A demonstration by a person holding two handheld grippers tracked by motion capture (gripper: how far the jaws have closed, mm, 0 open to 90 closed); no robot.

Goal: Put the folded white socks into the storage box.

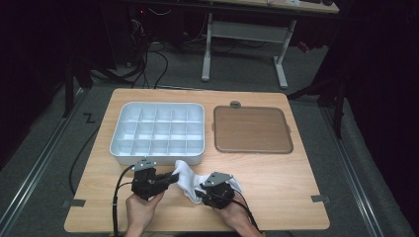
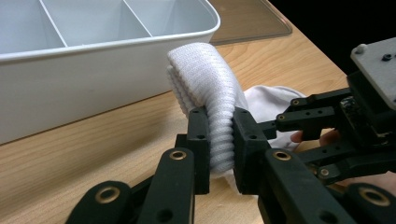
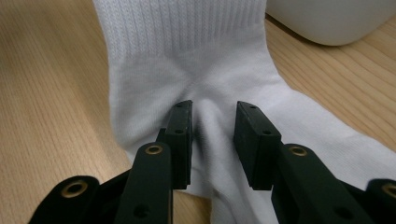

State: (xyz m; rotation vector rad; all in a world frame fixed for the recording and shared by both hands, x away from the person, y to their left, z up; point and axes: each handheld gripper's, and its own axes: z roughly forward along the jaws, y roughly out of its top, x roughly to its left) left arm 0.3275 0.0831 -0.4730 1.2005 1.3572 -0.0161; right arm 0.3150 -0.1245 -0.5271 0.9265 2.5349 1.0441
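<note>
Sock [image 1: 187, 176]: my left gripper [image 2: 220, 135] clamps its ribbed cuff; my right gripper [image 3: 212, 140] straddles the heel, jaws unclosed. I should pinch squarely before folding.

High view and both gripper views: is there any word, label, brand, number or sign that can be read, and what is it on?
None can be read.
White sock: plain ribbed knit, no print.
White divided tray: bare.
Brown lid: bare.
Left gripper and right gripper: black jaws, no marking.
Floor mark left of the table: a zigzag, not a legible character.
</note>
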